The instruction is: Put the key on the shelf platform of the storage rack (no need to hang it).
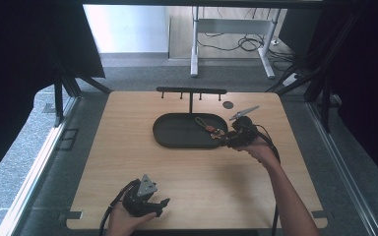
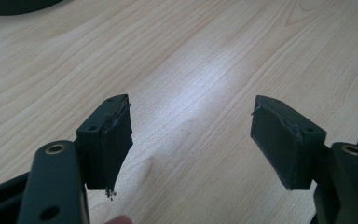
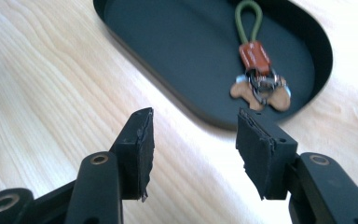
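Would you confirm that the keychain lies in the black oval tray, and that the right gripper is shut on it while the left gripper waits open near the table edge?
Not quite: the right gripper is open beside the tray, short of the keychain, as the right gripper view shows. The left gripper is open near the table edge.

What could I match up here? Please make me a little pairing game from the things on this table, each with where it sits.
Things:
1. keychain
2. black oval tray
3. left claw
4. T-shaped hook rack

Places:
A. at the table's far edge, behind the tray
B. near the table's front edge, open over bare wood
C. lying inside the tray, at its right end
D. in the middle of the table

Pairs: 1-C, 2-D, 3-B, 4-A
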